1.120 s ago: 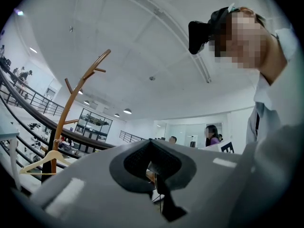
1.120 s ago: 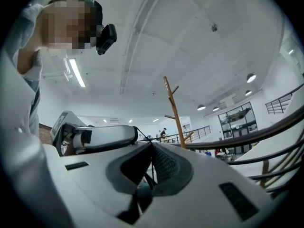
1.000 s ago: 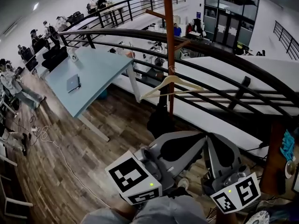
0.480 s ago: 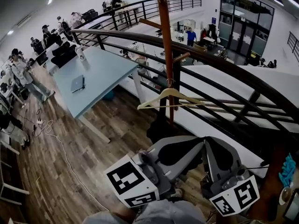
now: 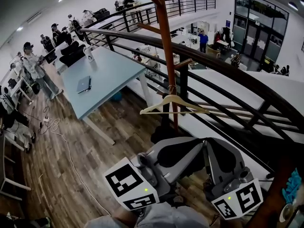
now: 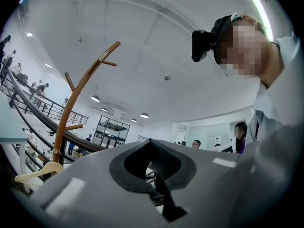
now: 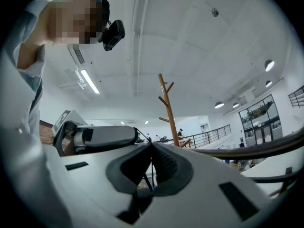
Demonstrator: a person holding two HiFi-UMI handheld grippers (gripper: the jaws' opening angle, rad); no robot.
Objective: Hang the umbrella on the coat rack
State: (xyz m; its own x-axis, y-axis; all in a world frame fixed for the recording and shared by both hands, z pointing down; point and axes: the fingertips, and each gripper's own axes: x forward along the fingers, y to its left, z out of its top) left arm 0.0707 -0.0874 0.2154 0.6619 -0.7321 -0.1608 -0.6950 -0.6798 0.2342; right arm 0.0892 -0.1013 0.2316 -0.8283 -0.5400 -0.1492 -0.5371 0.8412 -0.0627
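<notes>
Wooden coat rack (image 5: 164, 46) stands upright just this side of the curved black railing (image 5: 228, 70), straight ahead. A pale hanger (image 5: 173, 103) hangs at the pole, low down. There is a dark bulk (image 5: 164, 131) at the pole's foot, just beyond both grippers (umbrella? cannot tell).

Low in the head view, left gripper (image 5: 198, 145) and right gripper (image 5: 210, 147) are angled toward each other, tips close together. In the left gripper view the jaws are pressed together at the tips, with nothing made out between them. The right gripper view shows the same, tips meeting; a thin dark line shows in the gap below them.

A blue-grey table (image 5: 104, 75) stands off to the left with a closed laptop (image 5: 84, 84) on it.
</notes>
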